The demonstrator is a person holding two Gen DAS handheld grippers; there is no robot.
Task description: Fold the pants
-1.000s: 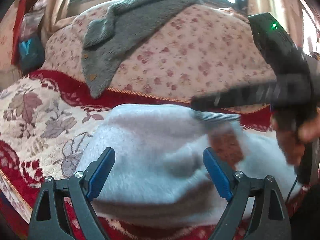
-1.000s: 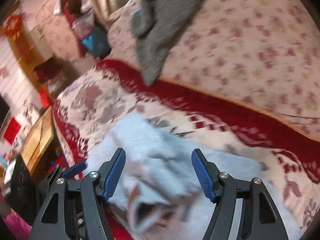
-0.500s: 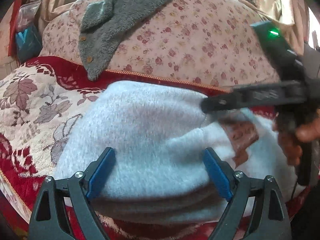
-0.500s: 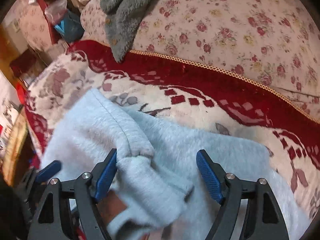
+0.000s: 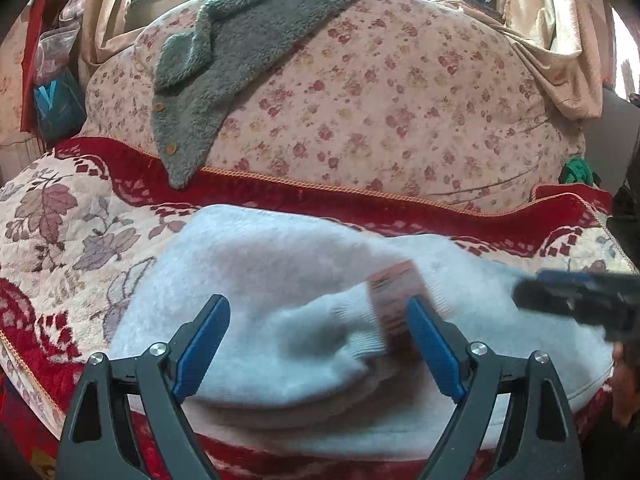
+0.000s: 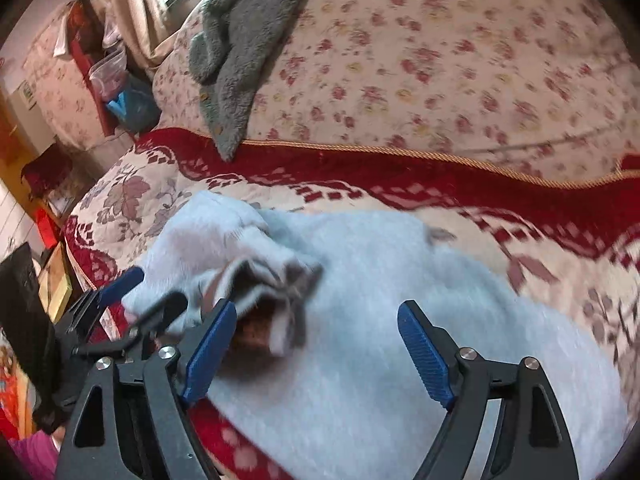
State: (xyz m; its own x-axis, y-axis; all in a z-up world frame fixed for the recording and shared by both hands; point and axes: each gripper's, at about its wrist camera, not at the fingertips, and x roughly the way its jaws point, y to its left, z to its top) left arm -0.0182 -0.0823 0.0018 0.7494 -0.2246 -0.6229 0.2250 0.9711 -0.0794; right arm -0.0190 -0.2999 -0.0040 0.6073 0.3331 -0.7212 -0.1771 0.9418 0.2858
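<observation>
The left gripper (image 5: 318,342) stands wide open and holds nothing; its two blue pads hang just over the pale blue pants (image 5: 260,280). Between the pads lies the bunched end of the pants with a brown label (image 5: 394,300), and this end looks a little lifted and blurred.

The right gripper (image 6: 316,350) is also wide open and empty. In its view the same bunched end (image 6: 264,284) lies just in front of its left pad, and the rest of the cloth runs away to the right and toward the near edge of the bed cover (image 6: 128,196). So the long axis of the pants goes across both grippers, roughly along the near edge of the cover, and the loose end lies on the left gripper's side. I judge the left gripper is nearer to this end.

Behind the pants there is a flowered quilt (image 5: 380,100) with a grey sweater (image 5: 240,48) on it.
</observation>
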